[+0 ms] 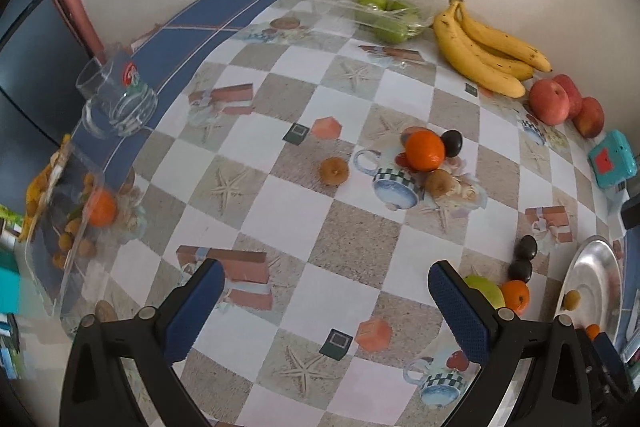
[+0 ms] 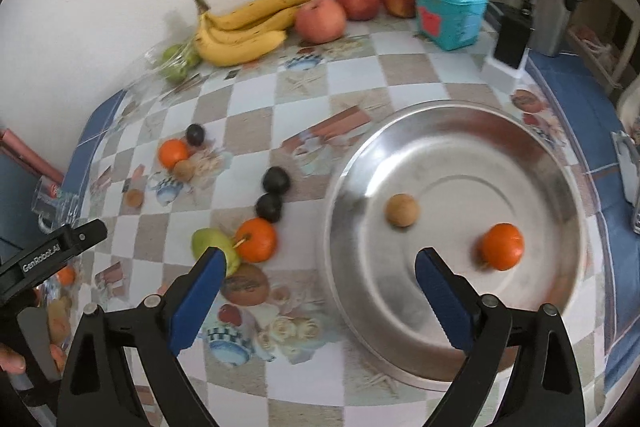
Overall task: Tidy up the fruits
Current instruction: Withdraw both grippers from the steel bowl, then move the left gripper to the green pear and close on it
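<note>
Fruits scattered over checkered worktop (image 1: 348,247). Left wrist view: left hand-held gripper (image 1: 326,311) released, nothing between jaws. Tangerine (image 1: 425,150) mid-worktop with dark plum (image 1: 452,143) touching; bananas (image 1: 480,47) and apples (image 1: 550,103) by the wall. Right wrist view: right hand-held gripper (image 2: 320,301) released, over rim of steel plate (image 2: 460,147). Plate carries one tangerine (image 2: 502,246) and a brown round fruit (image 2: 402,209), apart. Green pear (image 2: 214,247) beside another tangerine (image 2: 256,239), left of plate.

Left gripper (image 1: 326,291) wide open and empty above the table (image 1: 280,211), orange (image 1: 425,150) farther off, bananas (image 1: 480,51) far right.
</note>
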`<action>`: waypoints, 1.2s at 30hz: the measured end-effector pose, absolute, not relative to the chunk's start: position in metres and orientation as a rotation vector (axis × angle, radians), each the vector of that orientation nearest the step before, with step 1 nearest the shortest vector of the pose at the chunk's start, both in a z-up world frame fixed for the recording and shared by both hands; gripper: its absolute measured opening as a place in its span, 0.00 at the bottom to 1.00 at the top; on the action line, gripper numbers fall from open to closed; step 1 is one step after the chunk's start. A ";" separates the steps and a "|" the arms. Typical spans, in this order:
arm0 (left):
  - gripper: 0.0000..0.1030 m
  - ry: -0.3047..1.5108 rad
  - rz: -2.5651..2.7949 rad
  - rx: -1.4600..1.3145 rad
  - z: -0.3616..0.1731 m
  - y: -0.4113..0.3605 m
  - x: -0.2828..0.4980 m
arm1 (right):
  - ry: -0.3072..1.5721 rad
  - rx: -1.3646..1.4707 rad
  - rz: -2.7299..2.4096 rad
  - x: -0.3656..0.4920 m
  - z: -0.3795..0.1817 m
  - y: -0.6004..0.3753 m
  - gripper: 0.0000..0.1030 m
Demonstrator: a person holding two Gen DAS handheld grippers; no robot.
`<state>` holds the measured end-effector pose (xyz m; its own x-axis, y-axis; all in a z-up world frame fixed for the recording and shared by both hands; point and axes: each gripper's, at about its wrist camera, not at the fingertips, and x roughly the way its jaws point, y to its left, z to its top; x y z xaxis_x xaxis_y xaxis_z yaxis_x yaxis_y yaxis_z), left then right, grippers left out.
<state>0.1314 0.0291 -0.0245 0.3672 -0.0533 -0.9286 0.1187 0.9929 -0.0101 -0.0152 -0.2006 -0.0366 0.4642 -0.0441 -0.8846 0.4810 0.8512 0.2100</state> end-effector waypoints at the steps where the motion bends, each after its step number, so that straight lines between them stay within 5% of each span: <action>1: 1.00 1.190 -0.108 0.057 -0.024 0.030 0.132 | 1.054 0.457 -0.334 -0.012 -0.038 -0.197 0.93; 23: 0.98 1.349 -0.331 -0.003 -0.072 -0.035 0.133 | 1.107 0.410 -0.346 0.008 -0.058 -0.194 0.93; 36: 0.65 1.415 -0.433 -0.052 -0.091 -0.070 0.127 | 1.131 0.408 -0.375 -0.001 -0.060 -0.204 0.93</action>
<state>0.1273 -0.0700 -0.0909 0.0909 -0.3214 -0.9426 0.2605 0.9212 -0.2890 -0.0011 -0.2044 -0.0603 0.3792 -0.0820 -0.9217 0.4853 0.8657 0.1227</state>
